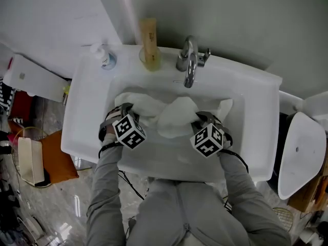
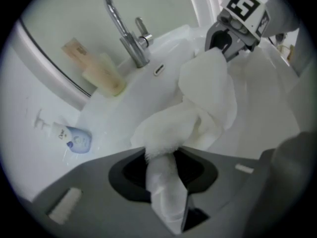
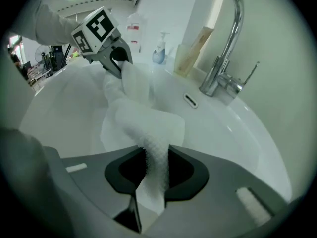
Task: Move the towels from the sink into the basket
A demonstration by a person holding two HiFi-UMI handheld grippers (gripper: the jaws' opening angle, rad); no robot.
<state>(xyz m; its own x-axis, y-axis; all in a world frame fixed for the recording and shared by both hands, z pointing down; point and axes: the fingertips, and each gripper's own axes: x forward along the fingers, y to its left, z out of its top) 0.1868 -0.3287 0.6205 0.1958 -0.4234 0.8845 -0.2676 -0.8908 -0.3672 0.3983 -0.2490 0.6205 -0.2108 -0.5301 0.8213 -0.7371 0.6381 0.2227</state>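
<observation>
**Head view.**
- We list one white sink (image 1: 89, 104) with a chrome faucet (image 1: 189, 60) at its back rim.
- A white towel (image 1: 174, 116) lies bunched in the basin just in front of the faucet. We cannot tell if it is one cloth or several.
- The left gripper (image 1: 122, 116) sits in front of the faucet and to its left, on the towel's left end.
- The right gripper (image 1: 209, 126) sits in front and to its right, on the right end.
- A soap bottle (image 1: 105, 58) and a beige tube (image 1: 149, 40) stand on the rim left of the faucet.

**Left gripper view.**
- The left gripper (image 2: 163, 168) is clamped tight on a pinched fold of towel (image 2: 198, 115), with cloth filling the slot between the jaws.
- The towel runs slack in front of the faucet (image 2: 126, 31) to the right gripper (image 2: 229, 37).

**Right gripper view.**
- The right gripper (image 3: 156, 175) is closed hard on a narrow rope of terry cloth.
- The towel (image 3: 143, 120) sags away to the left gripper (image 3: 114, 58), on the side away from the faucet (image 3: 225, 53).

**Handling, as we judge it.**
- The item is soft, limp and light. It would weigh more if damp, which we cannot confirm.
- It is not fragile, and it is not slippery once pinched.
- It will drape and trail, so the middle may drag on the rim or catch the faucet.
- The best hold is a gathered fold near each end, as taken here.
</observation>
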